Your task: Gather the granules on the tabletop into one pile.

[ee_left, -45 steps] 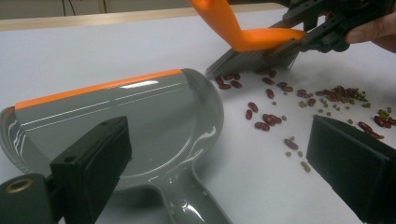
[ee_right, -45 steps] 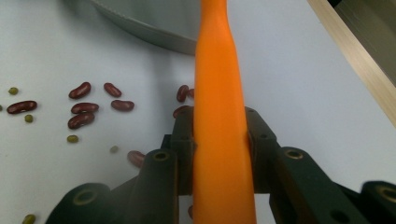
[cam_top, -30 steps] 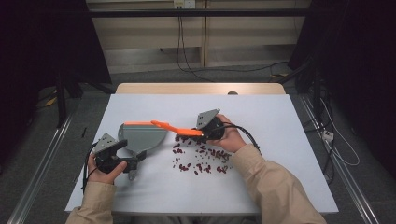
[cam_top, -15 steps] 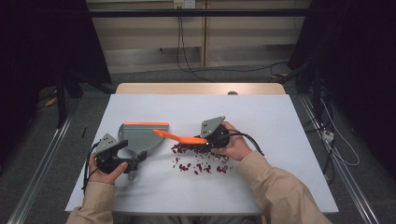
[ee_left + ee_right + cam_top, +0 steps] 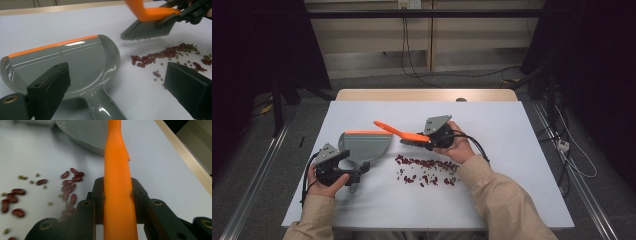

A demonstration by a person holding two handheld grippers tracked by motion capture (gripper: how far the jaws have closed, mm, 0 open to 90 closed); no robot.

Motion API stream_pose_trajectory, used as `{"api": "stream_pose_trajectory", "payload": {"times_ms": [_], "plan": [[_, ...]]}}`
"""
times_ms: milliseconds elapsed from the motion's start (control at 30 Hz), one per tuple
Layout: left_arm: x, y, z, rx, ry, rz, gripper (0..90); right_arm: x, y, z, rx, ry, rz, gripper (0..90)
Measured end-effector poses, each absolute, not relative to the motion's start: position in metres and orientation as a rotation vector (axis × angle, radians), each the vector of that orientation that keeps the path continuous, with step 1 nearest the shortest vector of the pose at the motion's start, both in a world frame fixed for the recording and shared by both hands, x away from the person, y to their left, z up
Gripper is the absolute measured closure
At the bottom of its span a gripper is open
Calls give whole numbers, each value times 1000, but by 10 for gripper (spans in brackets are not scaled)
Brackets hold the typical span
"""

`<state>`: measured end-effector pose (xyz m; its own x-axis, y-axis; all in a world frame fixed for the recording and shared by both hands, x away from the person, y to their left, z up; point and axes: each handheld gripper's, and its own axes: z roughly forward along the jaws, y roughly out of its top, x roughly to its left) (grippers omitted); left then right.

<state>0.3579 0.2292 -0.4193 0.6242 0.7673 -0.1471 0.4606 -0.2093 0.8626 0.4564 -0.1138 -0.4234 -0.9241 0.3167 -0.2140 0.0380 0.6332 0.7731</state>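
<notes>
A grey dustpan (image 5: 364, 146) (image 5: 67, 62) with an orange lip lies flat on the white table (image 5: 512, 150). Its handle runs back between the jaws of my left gripper (image 5: 357, 172) (image 5: 117, 75), which stand wide open on either side of it. My right gripper (image 5: 429, 139) (image 5: 117, 195) is shut on the handle of an orange brush (image 5: 402, 133) (image 5: 117, 170). The brush's grey bristles (image 5: 147, 30) hang just above the table, right of the pan. Red beans and small green ones (image 5: 427, 170) (image 5: 165, 53) (image 5: 70, 182) lie scattered just nearer than the brush.
The table's wooden far edge (image 5: 427, 95) runs behind the work area. Dark stands and cables (image 5: 412, 55) occupy the floor beyond it. Metal rails (image 5: 257, 180) flank the table on both sides.
Half a second ago my right gripper had brought the brush nearer, toward the beans; it is now back farther away with the handle tip raised. The left gripper and dustpan have not moved.
</notes>
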Motion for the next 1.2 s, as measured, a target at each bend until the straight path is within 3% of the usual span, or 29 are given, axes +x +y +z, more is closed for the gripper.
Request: {"api": "stream_pose_trajectory", "payload": {"times_ms": [300,867,1200], "plan": [[358,231,-422,1874,978,389,66,456,-87,-435,187,2577,1167,711],[357,230,-422,1877,972,389,68,421,-100,-429,25,2691,1226,710],[358,230,-421,1877,972,392,67,421,-117,-409,222,2556,1364,711]]}}
